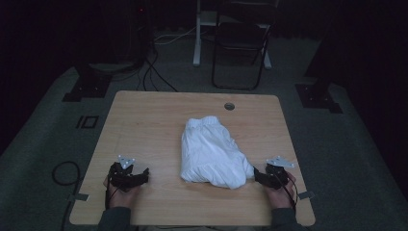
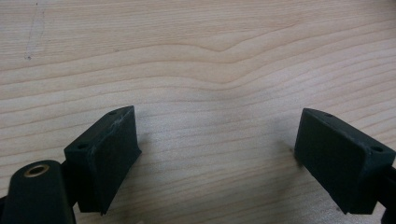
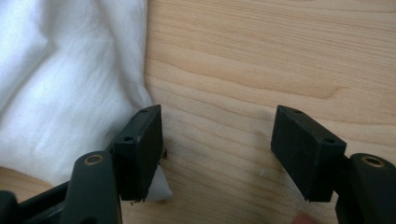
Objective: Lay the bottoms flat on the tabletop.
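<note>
High view: whole white garment (image 1: 211, 153).

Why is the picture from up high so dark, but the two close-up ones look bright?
High view: dim all over, the room behind nearly black, the white cloth the brightest thing. Left gripper view: bright and sharp on the table grain, soft shadows by the jaws. Right gripper view: well lit too, the cloth a little washed out and soft.

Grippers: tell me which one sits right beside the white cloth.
The right gripper: its jaws stand open at the white cloth's near corner. The left gripper rests apart on bare table.
</note>
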Available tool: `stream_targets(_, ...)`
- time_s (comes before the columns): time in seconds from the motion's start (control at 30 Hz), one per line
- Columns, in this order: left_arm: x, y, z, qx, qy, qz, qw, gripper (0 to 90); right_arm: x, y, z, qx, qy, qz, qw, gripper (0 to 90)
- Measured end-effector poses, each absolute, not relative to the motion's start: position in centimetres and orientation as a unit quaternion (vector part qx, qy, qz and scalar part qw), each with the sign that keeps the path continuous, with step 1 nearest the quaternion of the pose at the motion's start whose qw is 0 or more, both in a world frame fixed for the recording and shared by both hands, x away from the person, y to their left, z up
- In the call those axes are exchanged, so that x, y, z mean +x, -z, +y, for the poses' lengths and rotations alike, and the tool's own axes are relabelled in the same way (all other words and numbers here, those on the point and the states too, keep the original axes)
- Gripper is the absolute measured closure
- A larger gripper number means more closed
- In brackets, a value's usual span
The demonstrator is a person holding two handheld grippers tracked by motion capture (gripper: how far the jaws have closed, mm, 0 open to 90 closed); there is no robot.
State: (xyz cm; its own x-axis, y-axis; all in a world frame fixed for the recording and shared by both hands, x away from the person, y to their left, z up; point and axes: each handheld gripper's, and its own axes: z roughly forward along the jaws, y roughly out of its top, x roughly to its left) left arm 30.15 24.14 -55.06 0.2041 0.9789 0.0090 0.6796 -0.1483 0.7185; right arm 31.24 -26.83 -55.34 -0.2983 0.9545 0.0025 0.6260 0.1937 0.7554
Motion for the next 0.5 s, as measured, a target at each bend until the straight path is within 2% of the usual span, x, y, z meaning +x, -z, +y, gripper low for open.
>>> stream_targets(0.27, 30.06, 55.07, 24.14, 0.713, -0.251, 0.581, 0.301, 14.6, 31.20, 55.36, -26.75, 0.538, -0.333, 0.735, 0.242, 28.2)
stream_targets(0.47, 29.89, 55.06, 24.11, 0.713, -0.252, 0.582, 0.300, 15.5, 31.10, 55.35, -26.75, 0.538, -0.334, 0.735, 0.243, 31.5)
stream_targets(0.5, 29.80, 55.03, 24.13, 0.712, -0.253, 0.581, 0.301, 16.7, 31.00, 55.33, -26.71, 0.536, -0.335, 0.735, 0.244, 34.3)
